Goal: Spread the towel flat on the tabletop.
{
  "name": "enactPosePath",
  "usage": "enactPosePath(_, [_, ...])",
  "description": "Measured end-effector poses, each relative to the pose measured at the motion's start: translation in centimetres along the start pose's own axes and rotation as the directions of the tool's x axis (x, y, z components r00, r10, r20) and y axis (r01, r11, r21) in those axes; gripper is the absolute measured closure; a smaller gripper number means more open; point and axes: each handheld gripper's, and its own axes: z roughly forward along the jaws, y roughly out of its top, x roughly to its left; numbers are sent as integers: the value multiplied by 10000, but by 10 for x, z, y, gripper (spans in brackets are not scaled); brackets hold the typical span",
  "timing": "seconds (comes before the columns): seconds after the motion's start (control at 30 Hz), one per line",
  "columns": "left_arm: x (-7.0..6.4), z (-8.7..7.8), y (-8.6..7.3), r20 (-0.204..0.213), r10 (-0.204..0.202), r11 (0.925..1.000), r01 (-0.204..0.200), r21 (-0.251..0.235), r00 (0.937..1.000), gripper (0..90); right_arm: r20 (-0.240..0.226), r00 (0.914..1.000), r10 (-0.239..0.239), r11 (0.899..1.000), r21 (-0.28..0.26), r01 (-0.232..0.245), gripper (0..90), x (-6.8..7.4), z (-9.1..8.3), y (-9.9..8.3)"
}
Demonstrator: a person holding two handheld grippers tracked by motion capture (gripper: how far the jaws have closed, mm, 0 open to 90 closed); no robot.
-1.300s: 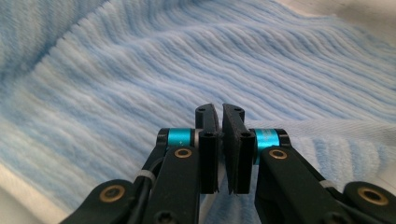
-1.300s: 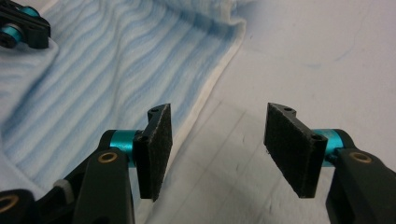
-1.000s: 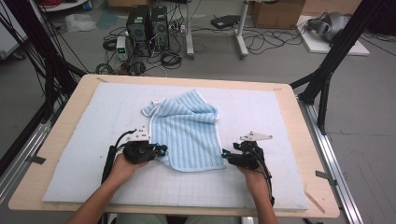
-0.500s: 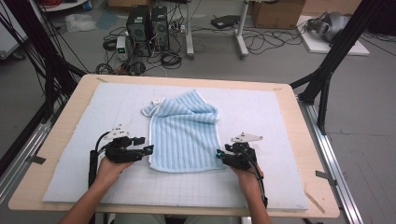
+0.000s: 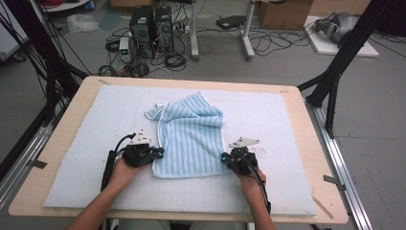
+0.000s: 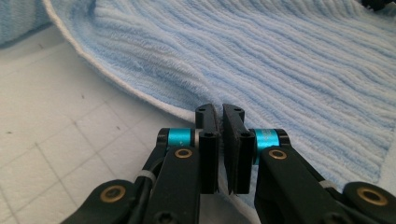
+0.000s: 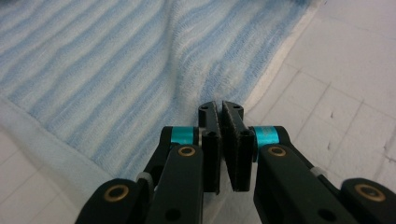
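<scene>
Fingers on both tools are pressed together: the left gripper (image 6: 219,112) is pinched at the towel's (image 5: 191,139) near-left edge, the right gripper (image 7: 219,108) at its near-right edge, though whether cloth sits between the jaws is hard to tell; the light-blue ribbed towel lies on the white mat (image 5: 287,120), flat near the person and bunched at its far end; it looks soft, light and limp, so I'd take it by the hemmed corners

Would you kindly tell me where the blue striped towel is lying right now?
In the high view, the blue striped towel lies mid-table on the white gridded mat, its near corners at the left gripper and right gripper.
</scene>
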Motion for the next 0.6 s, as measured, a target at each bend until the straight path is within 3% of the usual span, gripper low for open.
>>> enactPosePath(0.13, [-3,-6,-5,301,-182,9998,183,-48,9994,849,-182,9998,-77,9999,150,80,861,1,-7,-6])
enactPosePath(0.27, [-8,-14,-10,624,-95,9995,113,-279,9980,849,-428,9988,-239,9996,146,246,861,4,-15,-13])
enactPosePath(0.47, [-16,-20,-16,973,-38,9999,54,-156,9953,847,-676,9970,-389,9992,80,395,859,13,-26,-26])
enactPosePath(0.6, [-24,-28,-22,1491,-27,10000,30,-15,9888,845,-946,9944,-472,9985,238,496,831,20,-34,-32])
